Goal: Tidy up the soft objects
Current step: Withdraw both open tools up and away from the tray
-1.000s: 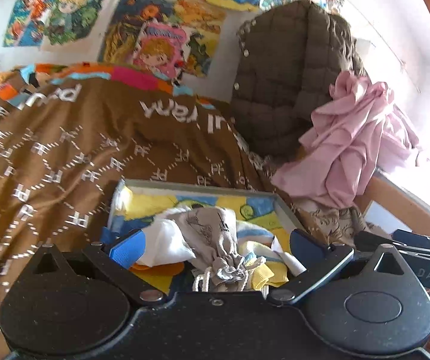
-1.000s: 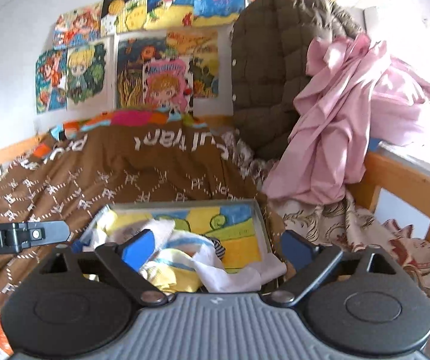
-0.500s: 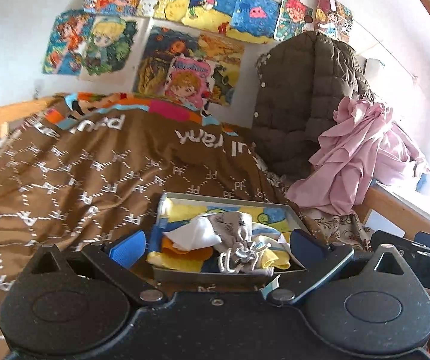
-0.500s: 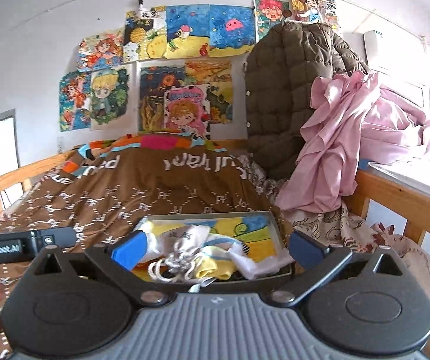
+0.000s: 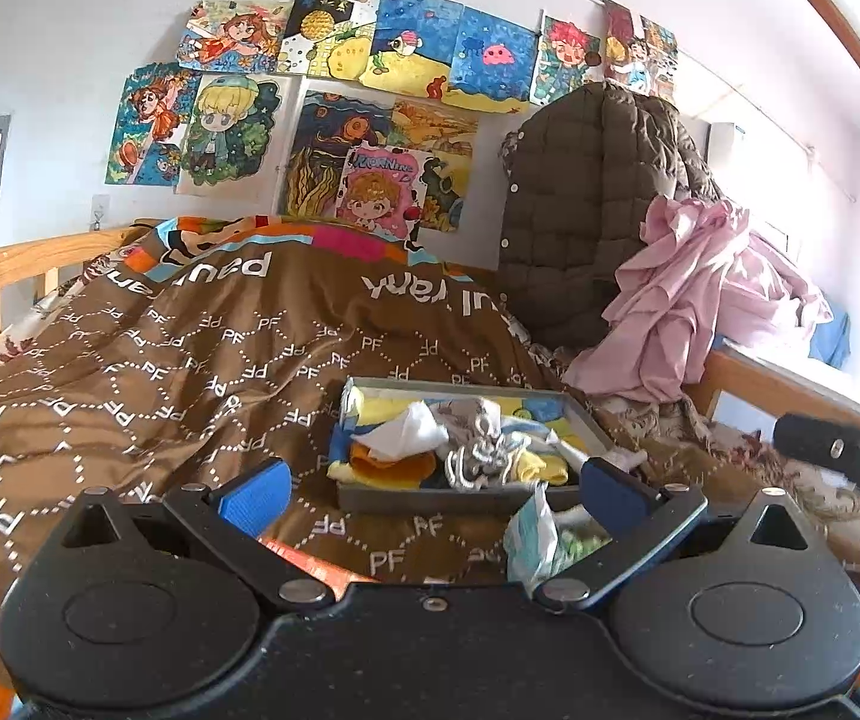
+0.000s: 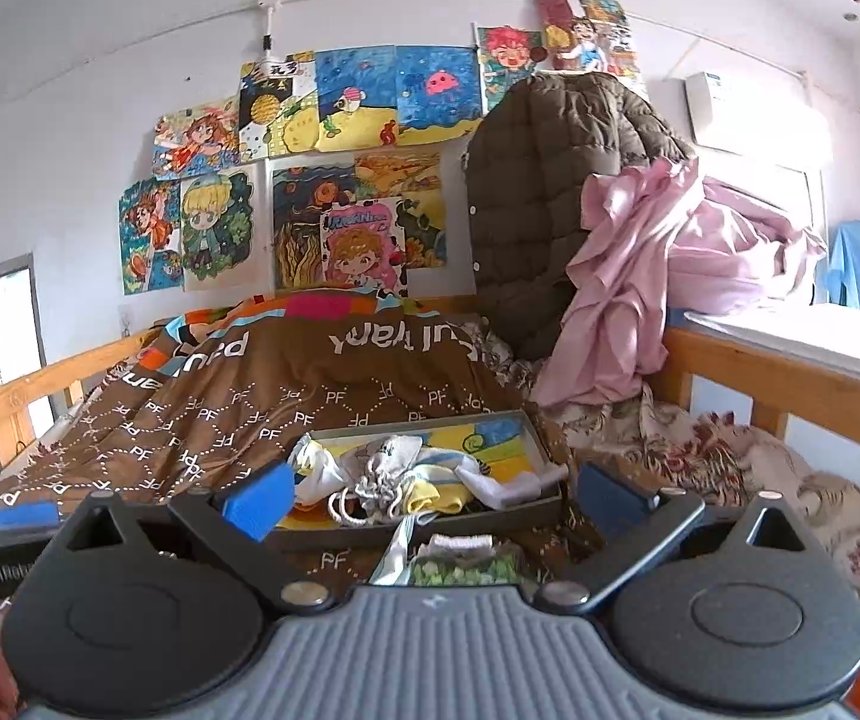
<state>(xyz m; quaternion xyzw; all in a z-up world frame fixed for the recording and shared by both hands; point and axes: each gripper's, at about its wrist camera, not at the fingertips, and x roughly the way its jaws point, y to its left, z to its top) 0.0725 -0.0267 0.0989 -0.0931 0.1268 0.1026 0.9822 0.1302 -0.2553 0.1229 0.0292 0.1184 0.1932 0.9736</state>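
Both the left claw (image 5: 433, 483) and right claw (image 6: 430, 495) hang spread and empty short of the tray (image 6: 418, 525) of socks (image 6: 388, 468), so the next move is probably reaching for the loose sock (image 6: 460, 561) on the bed (image 6: 262, 414).

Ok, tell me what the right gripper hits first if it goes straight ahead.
Probably the green-patterned sock lying just ahead of the open right gripper, with the tray of socks right behind it; depth is uncertain.

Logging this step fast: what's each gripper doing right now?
Left gripper: open, holding nothing.
Right gripper: open, holding nothing.
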